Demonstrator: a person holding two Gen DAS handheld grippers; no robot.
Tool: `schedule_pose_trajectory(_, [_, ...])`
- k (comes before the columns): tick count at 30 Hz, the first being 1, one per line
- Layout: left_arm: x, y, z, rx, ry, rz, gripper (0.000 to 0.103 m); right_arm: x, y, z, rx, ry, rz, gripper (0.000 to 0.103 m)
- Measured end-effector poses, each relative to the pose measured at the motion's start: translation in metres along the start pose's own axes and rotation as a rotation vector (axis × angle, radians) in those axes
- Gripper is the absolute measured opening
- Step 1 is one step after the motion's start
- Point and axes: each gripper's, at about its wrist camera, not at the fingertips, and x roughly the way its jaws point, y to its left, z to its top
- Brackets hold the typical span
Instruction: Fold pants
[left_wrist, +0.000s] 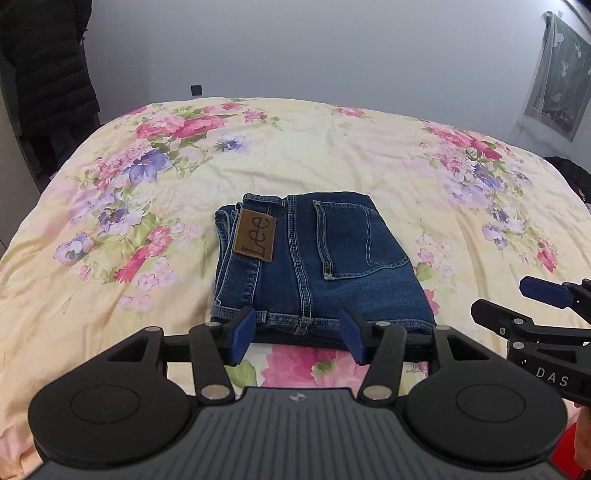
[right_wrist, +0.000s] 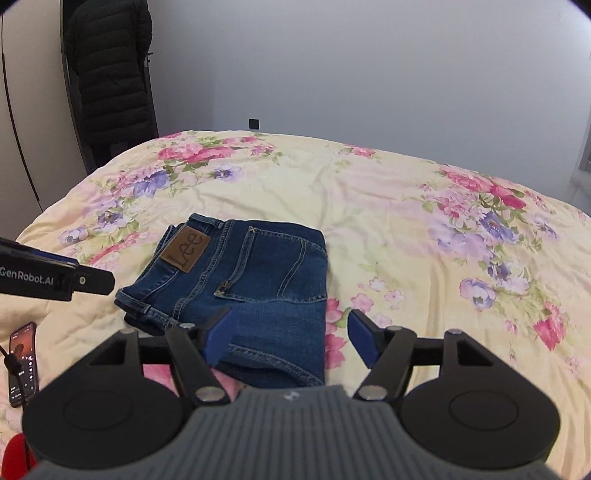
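Floral yellow bedspread (left_wrist: 332, 155) | folded blue denim jeans (left_wrist: 317, 266) mid-bed, heavy, stiff; lift by near folded edge | left gripper (left_wrist: 299, 336), right gripper (right_wrist: 291, 339) both wide, empty

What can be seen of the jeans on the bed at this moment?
The jeans are dark blue denim, folded into a compact, roughly square stack. On top show a back pocket, contrast stitching and a brown patch reading Lee. They lie flat on the floral bedspread. Neither gripper grips them: both stand open above the near edge.
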Motion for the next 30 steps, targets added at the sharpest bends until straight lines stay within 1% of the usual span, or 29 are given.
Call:
schedule_pose_trajectory(1, [-0.001,-0.003,-0.007,0.003,-0.011,0.009,0.062,-0.003,0.001,-0.007,0.007,-0.004,-0.006,0.067])
schedule_pose_trajectory(4, [0.000,-0.006,-0.027,-0.011,-0.027,-0.002,0.062,-0.008,0.005,-0.030,0.040,-0.009,-0.031,0.068])
schedule_pose_trajectory(5, [0.001,-0.008,-0.034,-0.009,-0.027,0.009,0.062,-0.009,0.005,-0.039,0.054,-0.009,-0.041,0.069])
schedule_pose_trajectory(8, [0.004,-0.011,-0.051,-0.004,-0.045,0.071,0.062,-0.008,0.006,-0.062,0.095,-0.015,-0.033,0.069])
schedule_pose_trajectory(11, [0.005,-0.011,-0.065,-0.018,-0.070,0.117,0.062,-0.005,0.014,-0.082,0.083,-0.021,-0.059,0.069])
schedule_pose_trajectory(14, [0.005,-0.008,-0.075,-0.063,-0.081,0.116,0.062,-0.004,0.020,-0.100,0.086,-0.037,-0.084,0.069])
schedule_pose_trajectory(15, [0.006,-0.008,-0.078,-0.063,-0.085,0.115,0.062,-0.004,0.022,-0.104,0.089,-0.045,-0.084,0.069])
schedule_pose_trajectory(19, [0.008,-0.015,-0.083,-0.031,-0.106,0.131,0.062,-0.001,0.024,-0.112,0.086,-0.040,-0.092,0.069])
schedule_pose_trajectory(24, [0.012,-0.017,-0.088,-0.031,-0.100,0.101,0.062,0.003,0.019,-0.115,0.116,-0.022,-0.095,0.069])
schedule_pose_trajectory(30, [0.010,-0.020,-0.089,-0.024,-0.106,0.103,0.062,0.001,0.014,-0.115,0.138,-0.032,-0.092,0.069])
